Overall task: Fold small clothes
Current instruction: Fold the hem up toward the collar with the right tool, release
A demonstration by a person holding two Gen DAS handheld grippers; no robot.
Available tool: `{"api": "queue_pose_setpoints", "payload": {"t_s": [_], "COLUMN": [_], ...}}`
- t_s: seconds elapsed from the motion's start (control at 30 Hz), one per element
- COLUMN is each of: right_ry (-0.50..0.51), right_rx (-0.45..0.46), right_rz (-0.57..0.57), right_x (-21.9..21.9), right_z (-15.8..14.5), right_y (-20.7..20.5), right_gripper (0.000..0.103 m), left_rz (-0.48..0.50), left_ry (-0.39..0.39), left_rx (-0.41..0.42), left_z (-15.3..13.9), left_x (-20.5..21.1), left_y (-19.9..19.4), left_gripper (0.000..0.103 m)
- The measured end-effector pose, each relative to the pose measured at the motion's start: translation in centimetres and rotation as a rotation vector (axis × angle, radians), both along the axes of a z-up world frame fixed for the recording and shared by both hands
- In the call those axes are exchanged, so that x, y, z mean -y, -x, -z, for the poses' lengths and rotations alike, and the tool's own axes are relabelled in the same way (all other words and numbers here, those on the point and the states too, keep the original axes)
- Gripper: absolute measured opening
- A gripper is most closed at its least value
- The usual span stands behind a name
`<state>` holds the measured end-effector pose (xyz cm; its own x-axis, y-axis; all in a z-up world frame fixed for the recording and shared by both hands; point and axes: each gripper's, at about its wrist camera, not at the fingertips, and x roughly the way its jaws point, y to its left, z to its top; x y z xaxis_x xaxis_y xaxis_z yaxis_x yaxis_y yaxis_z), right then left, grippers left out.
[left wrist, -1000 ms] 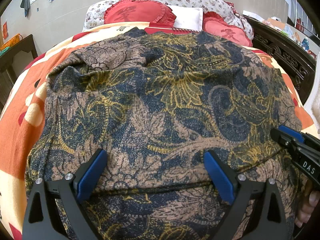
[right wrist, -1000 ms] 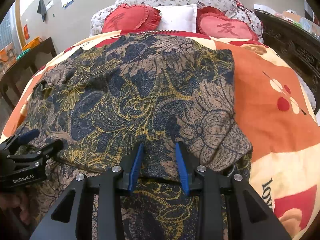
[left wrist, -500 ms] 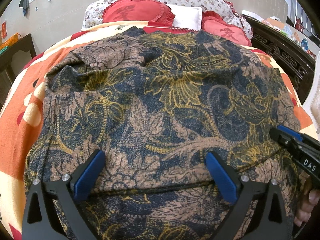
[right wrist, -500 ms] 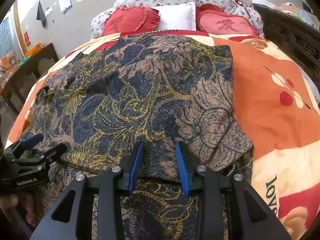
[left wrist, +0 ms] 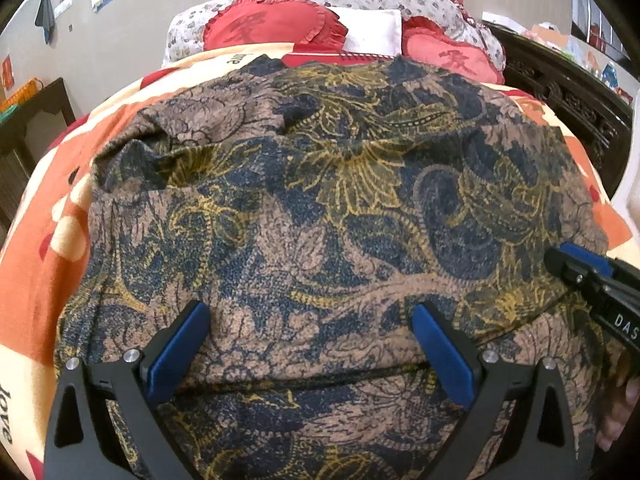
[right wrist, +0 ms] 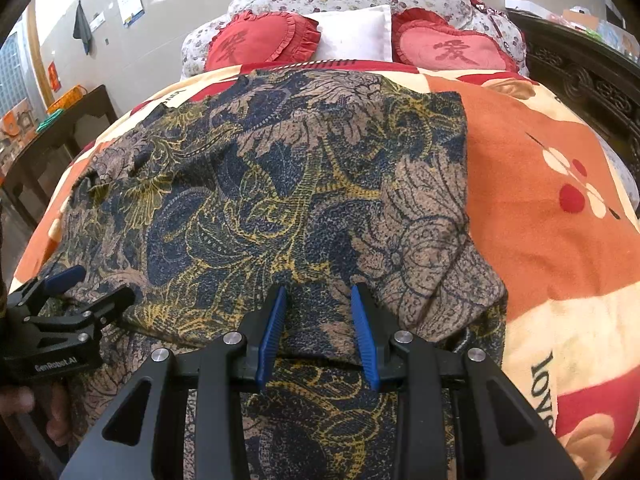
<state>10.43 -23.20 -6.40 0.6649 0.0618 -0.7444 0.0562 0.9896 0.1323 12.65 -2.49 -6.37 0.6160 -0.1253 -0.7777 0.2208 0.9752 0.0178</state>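
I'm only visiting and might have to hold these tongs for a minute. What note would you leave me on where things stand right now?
Left tongs: wide open, low over the near part of the patterned garment, gripping nothing.
Right tongs: about half open, with a ridge of the garment's cloth between the blue pads; the pads do not seem to pinch it.
The garment is spread on the orange blanket of the bed, and a near edge already looks turned over once.
Left to do: take hold of the cloth, finish the folds and smooth the garment.
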Motion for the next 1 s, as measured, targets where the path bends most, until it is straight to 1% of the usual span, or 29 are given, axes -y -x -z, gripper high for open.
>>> {"api": "queue_pose_setpoints", "payload": {"t_s": [0.13, 0.2, 0.23, 0.3, 0.33, 0.4, 0.43, 0.47, 0.5, 0.53, 0.6, 0.67, 0.77, 0.83, 0.9, 0.93, 1.0], "right_ry": [0.057, 0.111, 0.145, 0.195, 0.222, 0.238, 0.231, 0.223, 0.224, 0.249, 0.301, 0.277, 0.264, 0.258, 0.261, 0.265, 0.271], "right_rx": [-0.008, -0.027, -0.046, -0.076, -0.099, -0.137, -0.157, -0.184, -0.186, -0.157, -0.120, -0.106, -0.111, -0.102, -0.095, -0.092, -0.088], "right_rz": [0.004, 0.005, 0.018, 0.038, 0.045, 0.054, 0.049, 0.049, 0.051, 0.054, 0.079, 0.104, 0.127, 0.133, 0.133, 0.134, 0.134], "right_x": [-0.9, -1.6, -2.0, -2.7, -3.0, -3.2, -3.1, -3.0, -2.9, -2.9, -3.0, -2.5, -2.0, -1.7, -1.6, -1.5, -1.9], "right_z": [-0.2, -0.6, -0.9, -1.6, -1.8, -1.7, -1.5, -0.9, -0.7, -0.4, 0.1, 0.4, 0.4, 0.5, 0.5, 0.5, 0.6], "right_y": [0.1, 0.3, 0.7, 2.2, 3.5, 5.5, 6.9, 8.6, 9.3, 10.6, 11.7, 11.9, 11.9, 12.1, 12.2, 12.3, 12.2], "right_gripper": [0.036, 0.036, 0.036, 0.036, 0.036, 0.037, 0.037, 0.038, 0.043, 0.046, 0.062, 0.064, 0.071, 0.072, 0.072, 0.073, 0.073], "left_rz": [0.029, 0.056, 0.069, 0.126, 0.147, 0.184, 0.191, 0.189, 0.182, 0.175, 0.136, 0.095, 0.038, -0.002, -0.036, -0.046, -0.054], "left_ry": [0.025, -0.004, -0.013, -0.016, -0.021, -0.024, -0.026, -0.027, -0.021, -0.015, -0.013, -0.009, 0.044, 0.059, 0.093, 0.097, 0.081], "left_rx": [-0.046, -0.068, -0.060, -0.011, 0.004, 0.010, 0.006, -0.006, -0.021, -0.036, -0.066, -0.069, -0.067, -0.080, -0.101, -0.109, -0.112], "left_z": [-0.7, -1.9, -2.6, -4.7, -5.4, -6.5, -6.6, -6.5, -6.3, -5.9, -4.8, -4.0, -3.2, -2.7, -2.2, -2.0, -2.0], "left_x": [-0.7, -1.2, -1.5, -2.7, -3.2, -5.1, -6.0, -7.1, -8.2, -9.1, -10.9, -12.0, -13.3, -13.8, -14.3, -14.5, -14.8], "left_y": [0.1, 1.2, 1.9, 4.7, 5.9, 8.6, 9.7, 10.8, 11.8, 12.6, 14.2, 15.1, 16.3, 16.5, 16.5, 16.4, 16.5], "left_gripper": [0.103, 0.103, 0.103, 0.103, 0.103, 0.103, 0.103, 0.103, 0.103, 0.103, 0.103, 0.103, 0.103, 0.103, 0.103, 0.103, 0.103]}}
